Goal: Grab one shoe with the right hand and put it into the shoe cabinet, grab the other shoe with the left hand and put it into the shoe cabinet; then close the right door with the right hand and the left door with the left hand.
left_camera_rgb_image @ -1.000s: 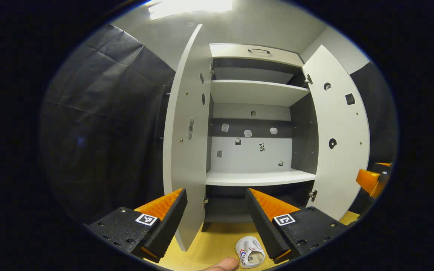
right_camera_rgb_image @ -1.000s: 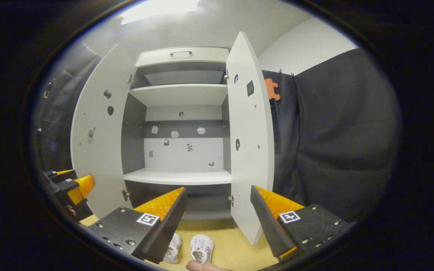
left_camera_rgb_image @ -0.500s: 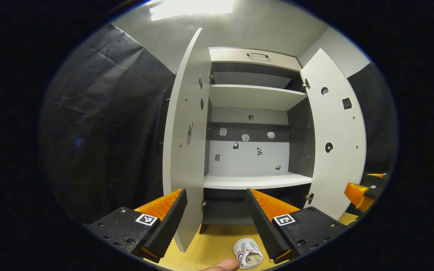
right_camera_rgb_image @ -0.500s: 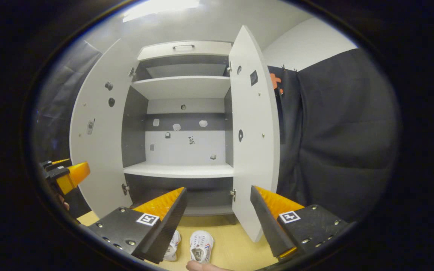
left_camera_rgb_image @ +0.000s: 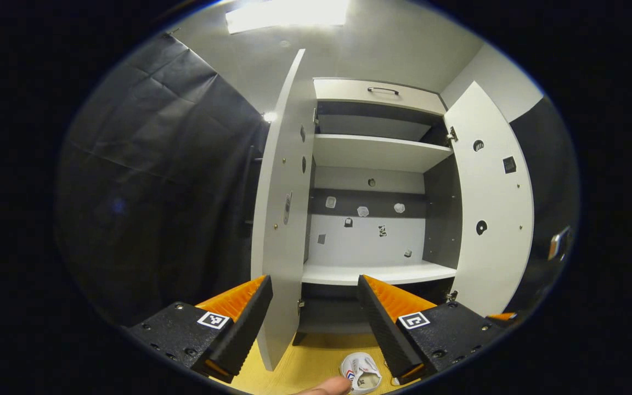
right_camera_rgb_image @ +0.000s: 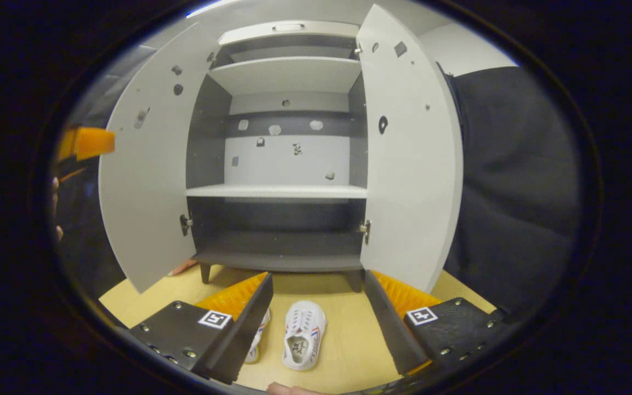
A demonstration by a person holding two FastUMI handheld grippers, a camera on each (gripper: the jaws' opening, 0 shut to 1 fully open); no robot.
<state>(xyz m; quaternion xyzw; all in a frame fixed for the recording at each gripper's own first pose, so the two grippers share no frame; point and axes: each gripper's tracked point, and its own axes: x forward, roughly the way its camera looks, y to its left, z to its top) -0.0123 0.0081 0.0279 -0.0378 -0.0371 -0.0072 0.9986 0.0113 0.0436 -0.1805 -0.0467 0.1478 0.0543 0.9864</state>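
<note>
In the right gripper view, my left gripper (right_camera_rgb_image: pixel 83 144) hung far off at the left edge, well apart from both shoes. My right gripper (right_camera_rgb_image: pixel 319 307) was spread wide and held nothing. The 2 shoes lay side by side on the floor (right_camera_rgb_image: pixel 349 351) before the open shoe cabinet (right_camera_rgb_image: pixel 277 192): the left shoe (right_camera_rgb_image: pixel 254 344) half hidden behind my left finger, the right shoe (right_camera_rgb_image: pixel 304 343) in the gap, its long axis running near to far. My right gripper was plainly the nearer.
</note>
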